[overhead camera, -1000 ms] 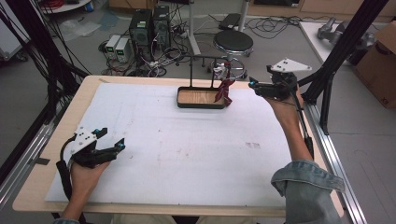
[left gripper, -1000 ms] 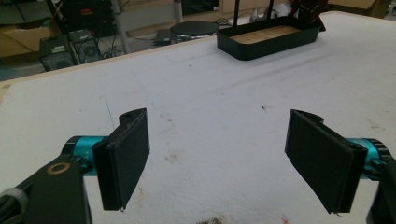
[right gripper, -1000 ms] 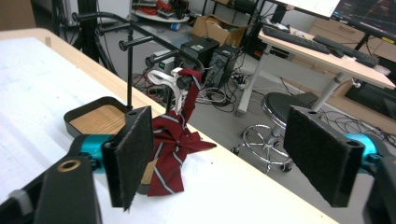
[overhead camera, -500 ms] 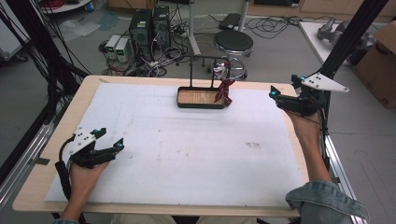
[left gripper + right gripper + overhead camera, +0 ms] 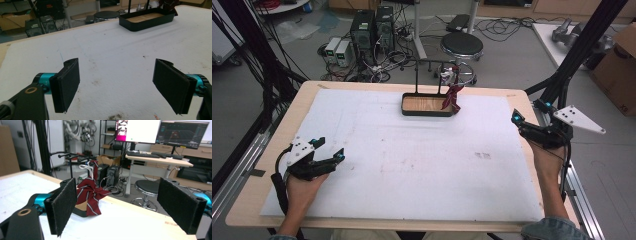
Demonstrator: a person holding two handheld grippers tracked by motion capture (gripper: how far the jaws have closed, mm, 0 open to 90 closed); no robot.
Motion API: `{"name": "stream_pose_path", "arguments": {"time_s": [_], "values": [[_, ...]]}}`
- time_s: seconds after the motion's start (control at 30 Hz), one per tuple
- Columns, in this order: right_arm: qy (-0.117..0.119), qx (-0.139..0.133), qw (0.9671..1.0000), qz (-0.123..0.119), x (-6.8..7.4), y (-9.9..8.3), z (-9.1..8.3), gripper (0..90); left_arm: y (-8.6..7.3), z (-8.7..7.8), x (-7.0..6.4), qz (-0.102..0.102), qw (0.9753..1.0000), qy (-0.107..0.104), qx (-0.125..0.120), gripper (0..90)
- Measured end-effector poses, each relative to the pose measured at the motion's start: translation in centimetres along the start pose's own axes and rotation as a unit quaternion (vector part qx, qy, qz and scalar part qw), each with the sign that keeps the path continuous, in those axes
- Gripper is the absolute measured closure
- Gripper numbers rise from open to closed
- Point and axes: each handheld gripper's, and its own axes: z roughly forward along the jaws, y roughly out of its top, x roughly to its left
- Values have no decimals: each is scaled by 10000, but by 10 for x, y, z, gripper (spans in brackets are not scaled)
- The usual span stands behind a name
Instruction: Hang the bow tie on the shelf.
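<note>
From the high view, a white foam sheet point(image 5: 412, 155) covers the pale wooden table point(image 5: 257, 200), with grey floor, computer towers point(image 5: 372, 30) and a round black stool point(image 5: 461, 47) beyond. The left gripper point(image 5: 329, 159) rests near-left and the right gripper point(image 5: 518, 120) at the right edge.

The left gripper view shows felt-padded jaws wide apart, empty, over stained foam; the shallow black wood-floored tray point(image 5: 147, 18) lies far right.

The right gripper view shows wide, empty jaws; the dark red striped bow point(image 5: 91, 195) hangs at the tray's end.

We are looking down and forward over the table point(image 5: 422, 165) from above. Our left gripper view is skimming low toward one o'clock; our right gripper view is facing ten o'clock. All three are sharing the black tray point(image 5: 428, 106) point(image 5: 147, 18) point(image 5: 80, 212).
</note>
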Motion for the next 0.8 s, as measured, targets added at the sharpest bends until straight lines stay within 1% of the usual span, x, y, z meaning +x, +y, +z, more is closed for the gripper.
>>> {"name": "stream_pose_path", "arguments": {"time_s": [0.13, 0.23, 0.3, 0.43, 0.63, 0.73, 0.8], "values": [[-99, -166, 9995, 244, -1, -17, -13, 135, 0, 0, 0, -12, 10000, -1, -7, 220], [-191, -223, 9990, 328, 1, -28, -22, 121, 0, 0, 0, -5, 10000, 5, -2, 219], [-190, -326, 9986, 374, 3, -35, -26, 121, 0, 0, 0, -7, 10000, 12, -7, 219], [-173, -340, 9981, 481, 7, -53, -33, 120, 0, 0, 0, 4, 10000, 16, -4, 218], [-255, -385, 9970, 616, 16, -82, -39, 119, 0, 0, 0, -3, 10000, 35, -9, 216], [-273, -359, 9972, 590, 22, -93, -40, 118, 0, 1, 0, 3, 10000, 33, -12, 215], [-249, -315, 9972, 632, 25, -98, -40, 116, 0, 1, 0, 10, 10000, 29, -6, 214]]}}
